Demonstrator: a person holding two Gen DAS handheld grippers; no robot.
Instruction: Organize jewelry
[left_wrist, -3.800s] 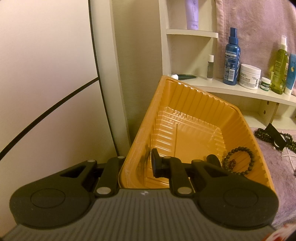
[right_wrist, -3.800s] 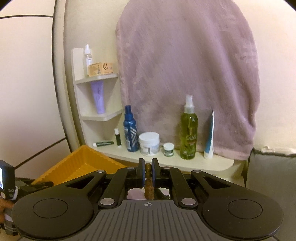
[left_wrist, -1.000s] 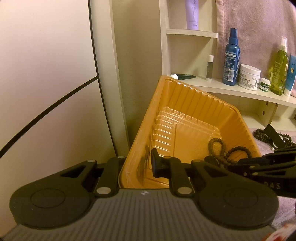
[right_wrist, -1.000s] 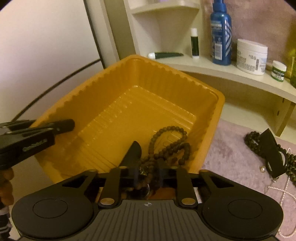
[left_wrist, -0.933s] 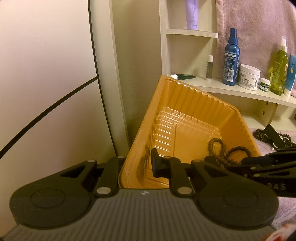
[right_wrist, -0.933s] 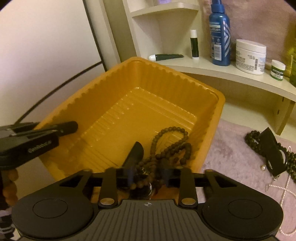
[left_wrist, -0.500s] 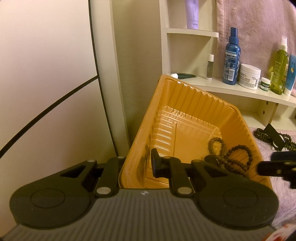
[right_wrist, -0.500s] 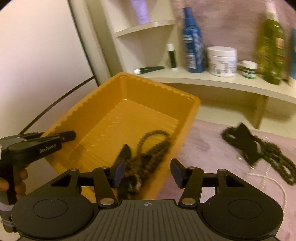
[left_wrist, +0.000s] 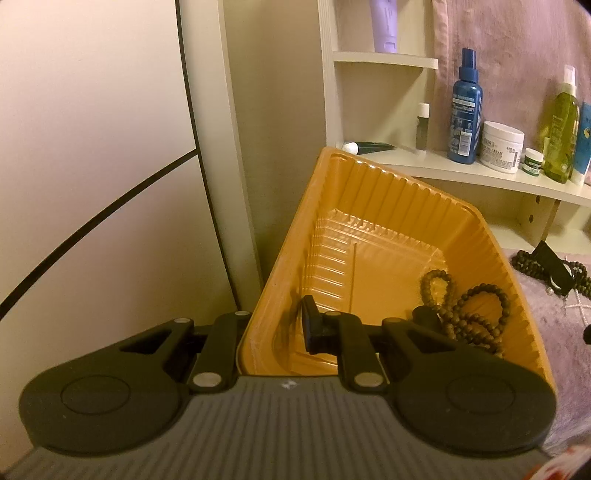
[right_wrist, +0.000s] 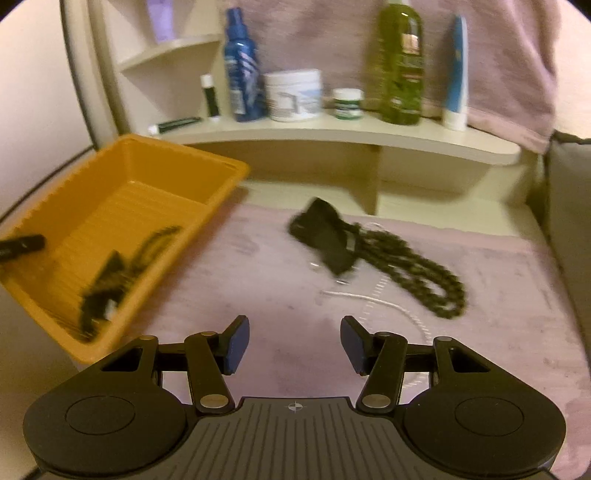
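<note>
My left gripper (left_wrist: 280, 328) is shut on the near rim of the orange tray (left_wrist: 369, 206), one finger outside the wall and one inside, holding the tray tilted. Brown and dark bead bracelets (left_wrist: 469, 314) lie in the tray's right corner. In the right wrist view, the tray (right_wrist: 177, 162) sits at the left with the bracelets (right_wrist: 122, 266) blurred inside. My right gripper (right_wrist: 293, 345) is open and holds nothing, over the purple cloth (right_wrist: 258, 288). Beyond it lie a dark bead necklace (right_wrist: 417, 269), a black tag (right_wrist: 325, 236) and a white pearl strand (right_wrist: 384, 302).
A cream shelf (right_wrist: 332, 129) behind the cloth carries a blue spray bottle (right_wrist: 242, 74), a white jar (right_wrist: 293, 94) and a green bottle (right_wrist: 400, 62). A purple towel hangs above. A grey cushion (right_wrist: 569, 206) borders the cloth on the right. A wall panel stands left of the tray.
My right gripper opened and let the brown beads drop into the tray. It then swung right, out of the tray and over the cloth. The left gripper and the tray stayed put.
</note>
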